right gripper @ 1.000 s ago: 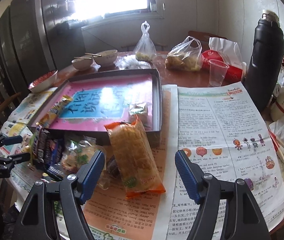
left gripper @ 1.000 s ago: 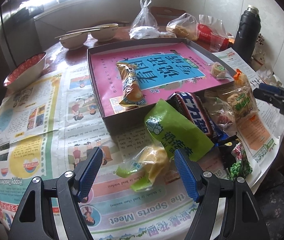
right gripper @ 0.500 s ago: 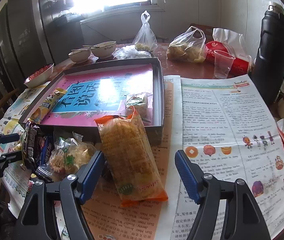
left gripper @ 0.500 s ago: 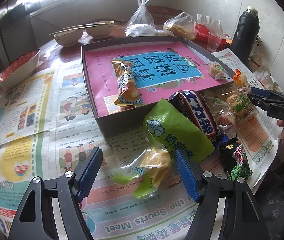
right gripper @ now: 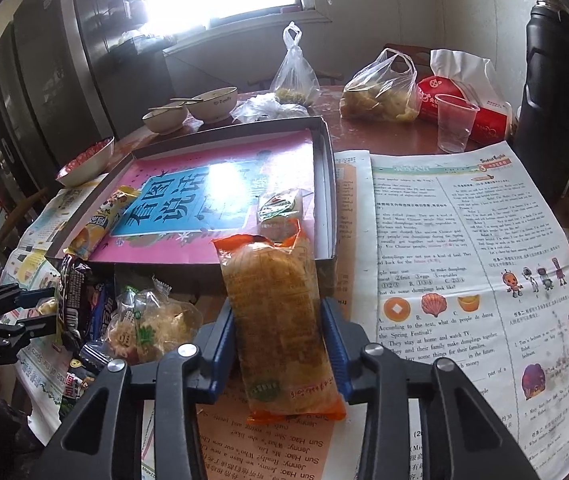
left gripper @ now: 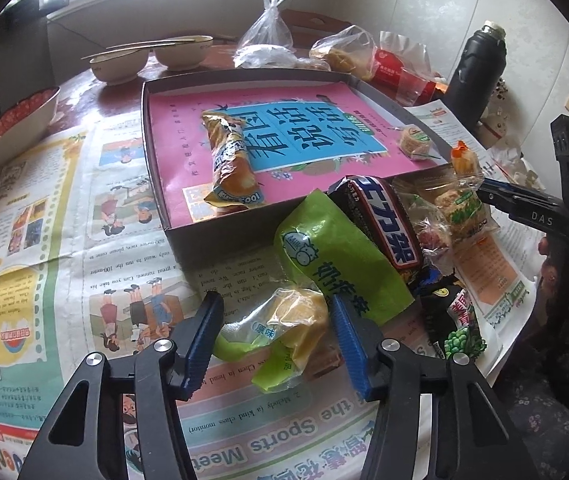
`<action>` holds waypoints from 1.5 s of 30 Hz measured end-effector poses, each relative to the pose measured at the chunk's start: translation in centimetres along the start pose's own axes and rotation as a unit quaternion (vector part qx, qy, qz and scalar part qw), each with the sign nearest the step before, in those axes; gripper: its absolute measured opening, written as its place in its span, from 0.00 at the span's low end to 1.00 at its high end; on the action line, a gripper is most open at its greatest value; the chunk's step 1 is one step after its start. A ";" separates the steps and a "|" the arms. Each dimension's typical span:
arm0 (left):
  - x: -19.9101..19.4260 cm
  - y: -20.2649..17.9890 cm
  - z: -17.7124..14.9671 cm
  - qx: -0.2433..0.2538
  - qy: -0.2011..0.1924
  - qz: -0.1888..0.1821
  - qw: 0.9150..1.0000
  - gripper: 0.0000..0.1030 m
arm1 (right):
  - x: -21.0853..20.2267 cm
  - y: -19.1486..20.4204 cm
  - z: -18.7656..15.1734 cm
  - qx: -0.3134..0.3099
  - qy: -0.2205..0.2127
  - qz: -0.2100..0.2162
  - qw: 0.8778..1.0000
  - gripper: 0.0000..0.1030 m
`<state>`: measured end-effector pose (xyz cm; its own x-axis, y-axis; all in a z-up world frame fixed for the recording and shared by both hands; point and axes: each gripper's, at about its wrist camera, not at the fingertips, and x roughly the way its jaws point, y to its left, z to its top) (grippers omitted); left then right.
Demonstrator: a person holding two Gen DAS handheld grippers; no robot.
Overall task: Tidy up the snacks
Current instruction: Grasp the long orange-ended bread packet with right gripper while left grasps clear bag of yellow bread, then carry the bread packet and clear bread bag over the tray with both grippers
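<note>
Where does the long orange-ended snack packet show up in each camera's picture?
Left wrist: orange-ended packet at right, beyond the pile, nipped by the right gripper.
Right wrist: orange-ended packet bottom centre, between closing blue pads.
Shared landmark: pink-lined box just behind it.

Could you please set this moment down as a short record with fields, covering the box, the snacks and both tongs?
surface: round table covered with newspaper
box: shallow open box lined with a pink sheet
in box: yellow snack bar; small round snack
left tongs: closing around a clear-and-green cake packet, pads not yet pressing
right tongs: closing, pads against the orange-ended snack packet
pile: green packet, chocolate bar, others beside the box
</note>
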<state>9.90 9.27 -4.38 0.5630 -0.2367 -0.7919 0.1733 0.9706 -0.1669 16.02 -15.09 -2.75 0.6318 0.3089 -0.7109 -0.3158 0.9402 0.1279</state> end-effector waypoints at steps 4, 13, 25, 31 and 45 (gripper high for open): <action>-0.1 0.1 -0.1 -0.006 0.000 -0.005 1.000 0.45 | -0.2 -0.3 0.0 0.007 -0.003 0.000 1.000 0.39; -0.9 0.4 -0.2 -0.032 0.000 -0.017 0.999 0.33 | -1.6 -0.2 0.2 0.012 -0.024 0.003 1.000 0.37; -4.6 1.3 0.6 -0.053 -0.040 0.016 0.998 0.33 | -3.6 0.9 1.0 0.001 -0.054 0.008 0.999 0.37; -5.8 1.4 1.8 -0.062 -0.061 0.029 0.996 0.33 | -4.0 1.5 1.7 -0.008 -0.063 0.013 0.998 0.37; -6.5 0.3 4.9 -0.076 -0.087 0.029 0.993 0.33 | -4.3 2.9 3.9 -0.020 -0.084 0.029 0.996 0.37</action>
<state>10.25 10.86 3.56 0.7023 -0.1708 -0.6911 0.0193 0.9750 -0.2214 15.14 -13.14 3.34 0.7197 0.3852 -0.5777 -0.3811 0.9146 0.1351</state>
